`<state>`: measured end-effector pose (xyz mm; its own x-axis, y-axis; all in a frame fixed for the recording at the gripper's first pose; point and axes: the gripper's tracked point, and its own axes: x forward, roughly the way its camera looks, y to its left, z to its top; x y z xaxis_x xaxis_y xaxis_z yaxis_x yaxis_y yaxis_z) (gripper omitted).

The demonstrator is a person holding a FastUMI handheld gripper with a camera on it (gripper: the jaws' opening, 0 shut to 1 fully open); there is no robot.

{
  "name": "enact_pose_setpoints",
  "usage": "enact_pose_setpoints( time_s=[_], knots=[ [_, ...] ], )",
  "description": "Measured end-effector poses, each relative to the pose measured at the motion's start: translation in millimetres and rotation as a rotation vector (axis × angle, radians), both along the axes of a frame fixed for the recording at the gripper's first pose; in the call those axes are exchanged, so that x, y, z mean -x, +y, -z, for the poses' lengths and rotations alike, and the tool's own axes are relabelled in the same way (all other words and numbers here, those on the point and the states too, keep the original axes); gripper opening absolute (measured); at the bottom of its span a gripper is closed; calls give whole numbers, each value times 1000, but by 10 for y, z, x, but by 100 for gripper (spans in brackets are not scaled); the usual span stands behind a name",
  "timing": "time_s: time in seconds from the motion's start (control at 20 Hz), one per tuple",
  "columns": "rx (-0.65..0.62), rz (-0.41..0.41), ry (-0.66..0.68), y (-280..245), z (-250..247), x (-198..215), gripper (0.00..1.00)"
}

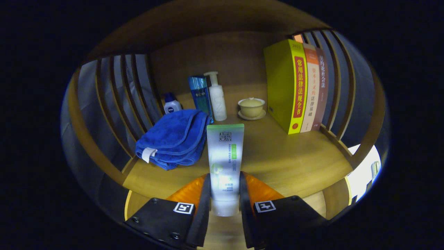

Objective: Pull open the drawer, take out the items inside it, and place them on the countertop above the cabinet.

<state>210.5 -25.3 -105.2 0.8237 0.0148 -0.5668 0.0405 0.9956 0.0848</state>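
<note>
Wooden boards made up the countertop (284, 156), a warm yellow-brown shelf closed in by a plain wooden back panel (222, 59) and by slatted rails (114, 93) curving up on either side.

From the camera riding on the tongs, the gripper (224, 187) sat low at 6 o'clock, its two fingers (204, 194) pressed against the sides of a tube (225, 163) and pinching it near its lower end. The tube stood upright between them, cap down and flat crimped end up, rising toward 12 o'clock over the front part of the countertop. It was a pale, whitish soft tube with a light green band across the top, a small printed emblem beneath that band, a green block of print down the middle and a leafy green mark lower on its left side. Whether its cap touched the wood could not be told.

At about 10 o'clock from the tube lay a folded blue towel (173, 139) with a white tag at its near corner. Beyond the towel, toward 11 o'clock, stood a small dark-capped bottle (171, 104), a tall blue box (200, 95) and a white pump bottle (216, 97), close together near the back panel. At 1 o'clock a lidded cream cup (251, 106) rested on its saucer. Farther toward 2 o'clock, three books (298, 86) stood upright side by side against the right rail, the nearest one yellow.
</note>
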Motion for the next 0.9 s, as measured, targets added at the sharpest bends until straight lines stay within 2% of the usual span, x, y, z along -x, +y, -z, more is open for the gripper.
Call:
enact_pose_setpoints(
  time_s=[0.4,0.9],
  knots=[
    [-12,28,26,-15,167,-172,51],
    [20,16,25,-13,189,-147,59]
  ],
)
